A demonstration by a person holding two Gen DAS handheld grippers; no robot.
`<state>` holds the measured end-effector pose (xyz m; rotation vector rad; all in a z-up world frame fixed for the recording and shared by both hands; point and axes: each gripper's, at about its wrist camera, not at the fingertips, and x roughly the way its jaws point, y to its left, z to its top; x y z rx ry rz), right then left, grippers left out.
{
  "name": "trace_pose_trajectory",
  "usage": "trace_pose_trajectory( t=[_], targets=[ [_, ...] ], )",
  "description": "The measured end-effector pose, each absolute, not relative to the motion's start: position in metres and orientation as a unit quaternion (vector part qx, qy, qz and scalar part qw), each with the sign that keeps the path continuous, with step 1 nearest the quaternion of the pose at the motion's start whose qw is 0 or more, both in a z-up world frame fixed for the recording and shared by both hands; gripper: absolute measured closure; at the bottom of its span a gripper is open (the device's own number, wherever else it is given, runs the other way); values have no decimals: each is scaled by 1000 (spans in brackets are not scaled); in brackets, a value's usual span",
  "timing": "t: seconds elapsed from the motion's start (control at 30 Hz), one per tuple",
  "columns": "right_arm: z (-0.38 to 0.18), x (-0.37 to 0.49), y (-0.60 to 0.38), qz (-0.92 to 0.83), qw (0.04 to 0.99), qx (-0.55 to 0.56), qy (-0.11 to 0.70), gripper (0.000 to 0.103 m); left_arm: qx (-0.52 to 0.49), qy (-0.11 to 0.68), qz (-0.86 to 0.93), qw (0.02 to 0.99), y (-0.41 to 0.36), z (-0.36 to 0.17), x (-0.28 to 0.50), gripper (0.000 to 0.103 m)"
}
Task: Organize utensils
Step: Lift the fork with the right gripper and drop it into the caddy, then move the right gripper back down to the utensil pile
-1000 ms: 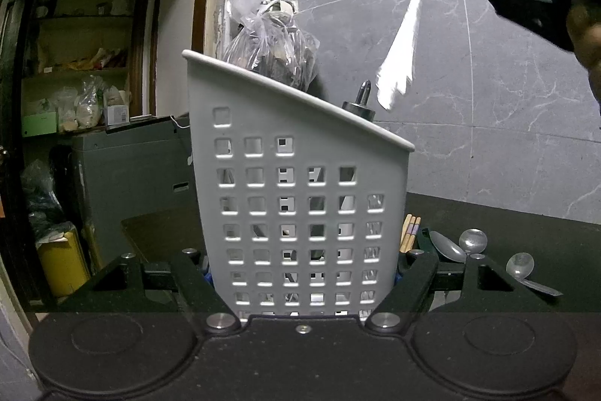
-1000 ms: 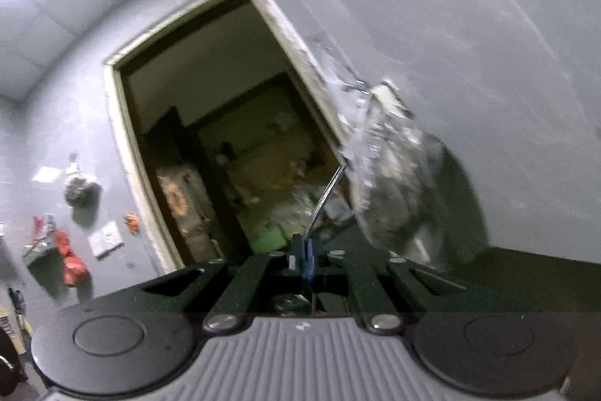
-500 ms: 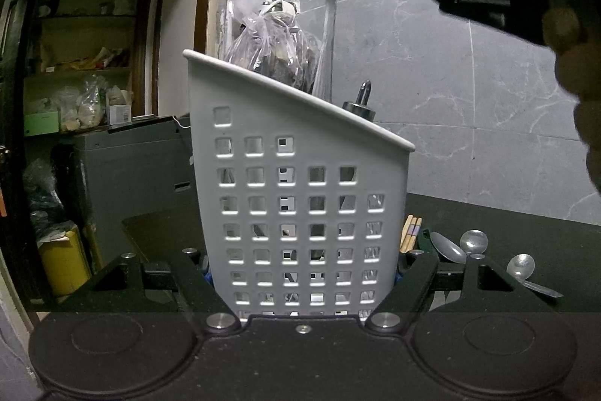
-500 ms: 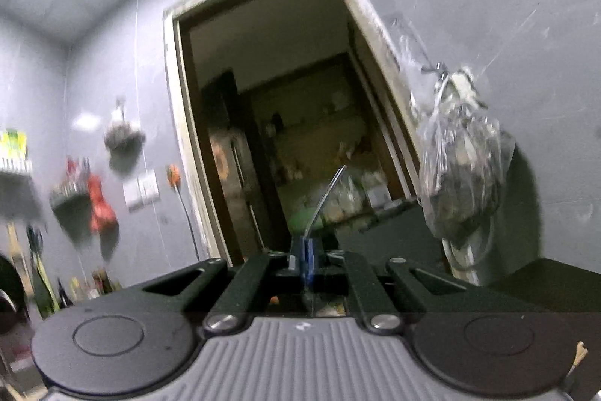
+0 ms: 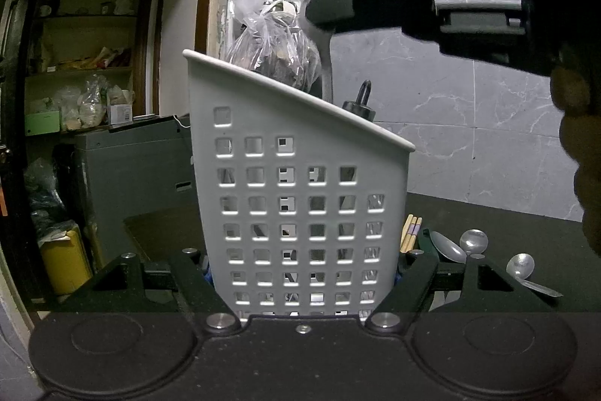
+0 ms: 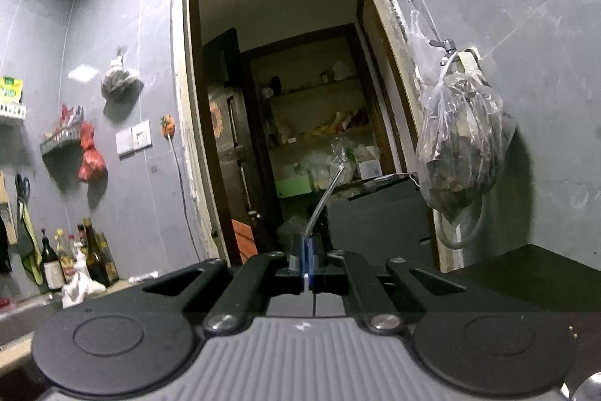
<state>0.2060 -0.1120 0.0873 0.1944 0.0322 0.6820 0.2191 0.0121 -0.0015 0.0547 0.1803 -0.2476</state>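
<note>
Left gripper (image 5: 304,273): clamped on the white perforated caddy (image 5: 300,198).
Right gripper (image 6: 308,266): closed on a thin metal utensil (image 5: 327,63), hung above the caddy's rim.
Spoons (image 5: 460,245): laid right of the left gripper.

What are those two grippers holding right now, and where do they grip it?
The left gripper clamps the white utensil basket by its lower sides. The right gripper pinches a thin metal utensil near one end; which end is unclear.

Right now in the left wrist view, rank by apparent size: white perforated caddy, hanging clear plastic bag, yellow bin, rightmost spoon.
1. White perforated caddy, nearest the camera
2. Hanging clear plastic bag
3. Yellow bin
4. Rightmost spoon
</note>
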Motion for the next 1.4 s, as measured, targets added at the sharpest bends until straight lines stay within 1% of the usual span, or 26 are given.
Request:
trace_pose_trajectory(
  t=[0.37, 0.67, 0.83, 0.87, 0.9, 0.93, 0.97, 1.07, 1.1, 1.13, 1.17, 1.2, 1.23, 1.3, 1.4],
  targets=[
    [65, 201, -94, 334, 941, 15, 45, 101, 28, 90, -123, 988, 12, -2, 219, 27],
    [53, 201, -92, 335, 939, 0, 74, 101, 29, 90, -123, 988, 13, -1, 217, 27],
    [53, 200, -96, 343, 936, 5, 74, 97, 29, 90, -122, 988, 13, 0, 217, 27],
    [54, 199, -97, 345, 936, 4, 71, 94, 29, 90, -122, 988, 13, 0, 217, 27],
    [54, 198, -97, 346, 936, 3, 69, 86, 29, 90, -122, 988, 13, 0, 216, 27],
    [55, 197, -99, 349, 935, 5, 65, 82, 28, 90, -122, 988, 14, 0, 217, 27],
    [57, 195, -100, 352, 934, 7, 61, 75, 27, 91, -123, 988, 14, 0, 217, 27],
    [63, 188, -106, 357, 933, 9, 41, 67, 28, 91, -122, 988, 14, 2, 216, 27],
    [65, 186, -109, 358, 933, 10, 33, 59, 28, 91, -122, 988, 15, 2, 216, 27],
    [68, 183, -113, 357, 934, 12, 23, 55, 28, 91, -122, 988, 15, 2, 216, 27],
    [71, 181, -116, 354, 935, 14, 14, 47, 28, 91, -122, 988, 15, 2, 215, 27],
    [75, 178, -121, 349, 937, 16, 4, 41, 28, 91, -122, 988, 15, 2, 216, 27],
    [77, 175, -126, 345, 938, 18, -5, 39, 28, 91, -122, 988, 15, 2, 216, 27],
    [82, 170, -137, 332, 943, 20, -22, 25, 29, 91, -122, 988, 15, 2, 216, 27],
    [89, 165, -156, 308, 950, 29, -42, 14, 29, 91, -122, 988, 15, 2, 216, 27]
  ],
)
